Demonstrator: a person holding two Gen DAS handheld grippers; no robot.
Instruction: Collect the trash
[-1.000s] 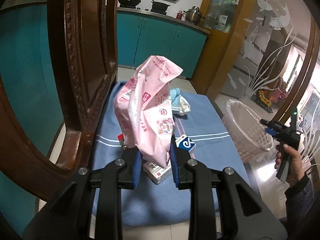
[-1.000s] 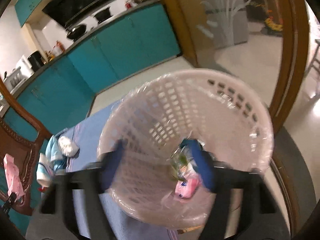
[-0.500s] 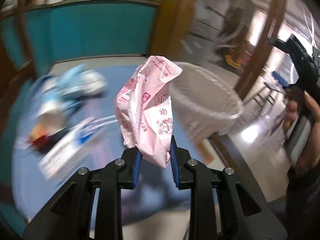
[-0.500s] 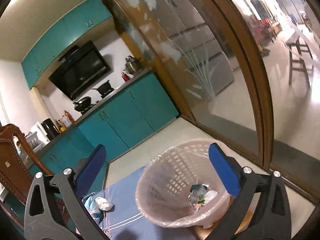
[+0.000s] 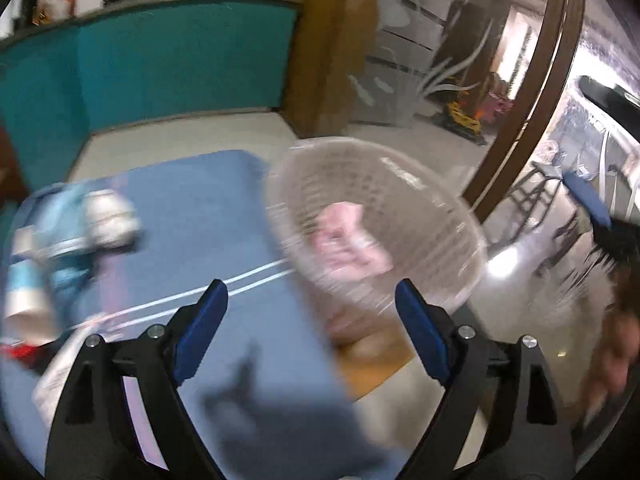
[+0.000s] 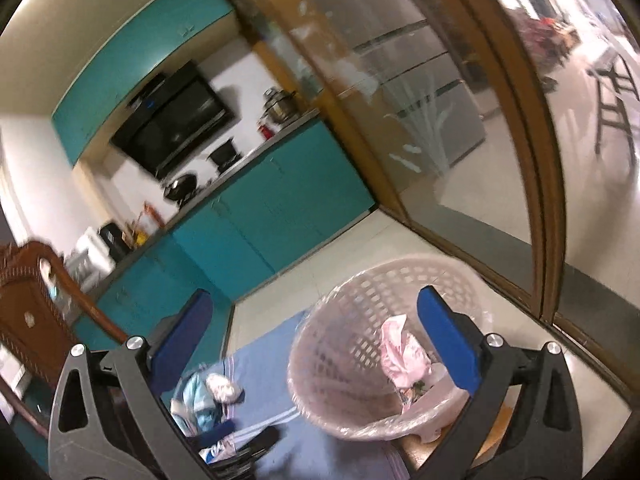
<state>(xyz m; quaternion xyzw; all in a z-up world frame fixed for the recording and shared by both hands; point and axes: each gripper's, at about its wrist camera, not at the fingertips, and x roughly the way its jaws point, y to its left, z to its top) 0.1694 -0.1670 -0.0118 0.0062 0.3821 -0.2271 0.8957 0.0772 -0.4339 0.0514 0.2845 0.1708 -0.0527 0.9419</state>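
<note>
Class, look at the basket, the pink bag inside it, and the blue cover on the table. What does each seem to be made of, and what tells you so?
Basket: looks like moulded plastic, pale pinkish-white, with a lattice of square holes; a glossy clear liner seems to cover it.
Pink bag: probably thin plastic film, crumpled, with a slight sheen.
Blue cover: seemingly woven cloth, matte, with white stripes.

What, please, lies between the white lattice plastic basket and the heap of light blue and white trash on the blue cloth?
Only bare blue cloth, in both wrist views; the basket and heap stand apart.
</note>
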